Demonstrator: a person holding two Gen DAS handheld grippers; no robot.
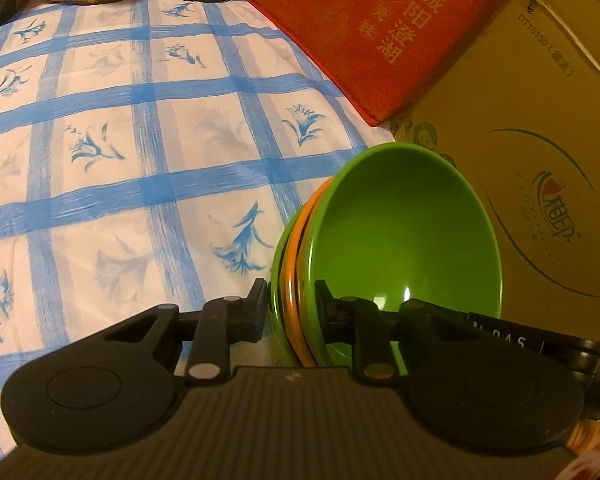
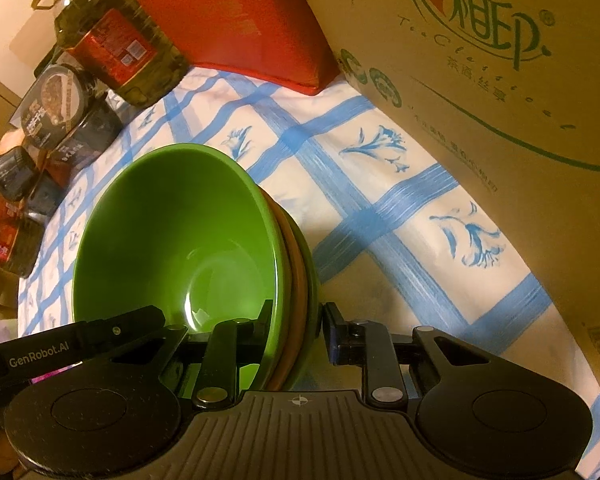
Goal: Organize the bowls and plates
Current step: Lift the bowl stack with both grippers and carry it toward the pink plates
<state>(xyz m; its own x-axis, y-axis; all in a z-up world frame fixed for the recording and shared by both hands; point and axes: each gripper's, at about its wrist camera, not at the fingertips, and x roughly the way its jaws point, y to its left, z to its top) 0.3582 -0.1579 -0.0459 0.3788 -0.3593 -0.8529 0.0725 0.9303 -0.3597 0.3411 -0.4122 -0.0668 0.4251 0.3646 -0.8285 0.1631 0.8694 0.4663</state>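
Both grippers point steeply down at the table and pinch the same stack of bowls [image 1: 384, 248] from opposite sides. The left gripper [image 1: 294, 312] has one finger outside the stack and the other inside the top green bowl [image 1: 408, 232], its pads pressed together on the nested rims. The right gripper [image 2: 296, 330] does the same on the far side, one finger within the green bowl [image 2: 180, 236], the other outside against the lower rims. Each gripper's body shows at the edge of the other's view.

Under the green bowl, thin orange and green rims [image 1: 296, 280] show; how many bowls are nested cannot be counted surely. The stack's base is hidden by the gripper bodies, so whether it touches the cloth cannot be told.

The stack sits over a white tablecloth with blue checks and blue flowers [image 1: 140, 140]. Beyond the grippers stand a large cardboard box [image 2: 500, 80] printed with green characters, a red bag [image 1: 380, 32] leaning by it, an oil bottle [image 2: 120, 44], and stacked dark food tubs [image 2: 52, 120]. The lighting is dim and yellowish.
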